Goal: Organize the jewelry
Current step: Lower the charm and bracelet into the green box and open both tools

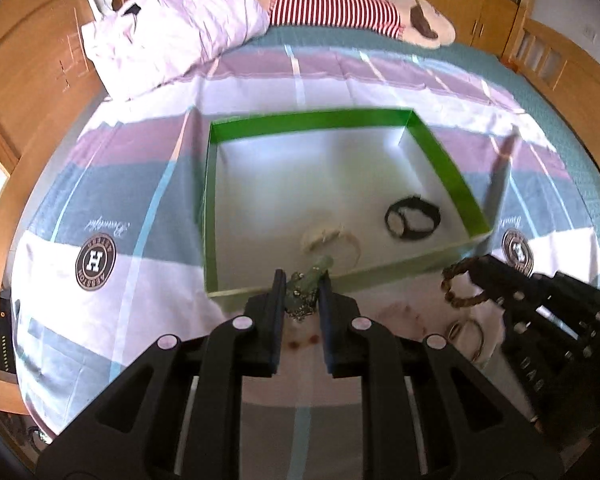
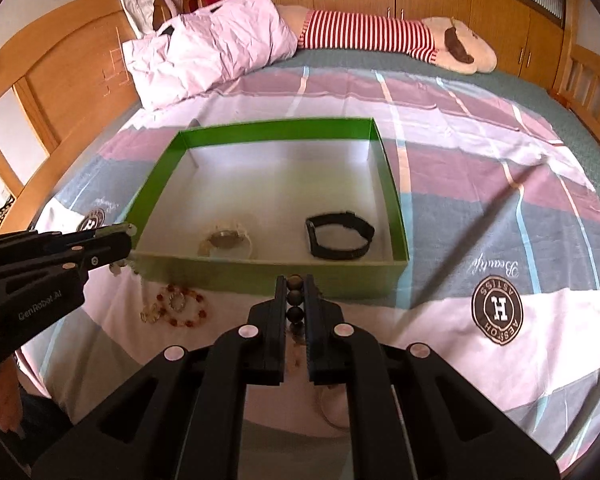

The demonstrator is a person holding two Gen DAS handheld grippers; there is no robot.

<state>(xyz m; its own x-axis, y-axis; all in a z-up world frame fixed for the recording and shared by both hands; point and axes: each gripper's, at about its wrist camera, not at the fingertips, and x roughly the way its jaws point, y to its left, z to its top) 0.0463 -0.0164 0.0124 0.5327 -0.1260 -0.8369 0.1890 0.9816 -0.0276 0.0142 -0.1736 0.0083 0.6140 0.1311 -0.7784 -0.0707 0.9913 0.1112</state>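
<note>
Left wrist view: the left gripper point(image 1: 302, 294) is clamped on a green pendant point(image 1: 315, 276) with a tangled chain, held just short of the green box's point(image 1: 440, 160) near wall. The chain hangs loose below the pads and could catch that wall on the way in. A black band point(image 1: 412, 220) and a pale watch point(image 1: 326, 238) already lie inside.

Right wrist view: the right gripper point(image 2: 294, 292) pinches a dark bead bracelet point(image 2: 295, 304), probably wooden, also outside the box. Round beads may roll free. Amber beads point(image 2: 180, 306) remain on the bedspread point(image 2: 460, 208).

Right tool point(image 2: 294, 300) tight on dark beaded bracelet point(image 2: 295, 305).
</note>
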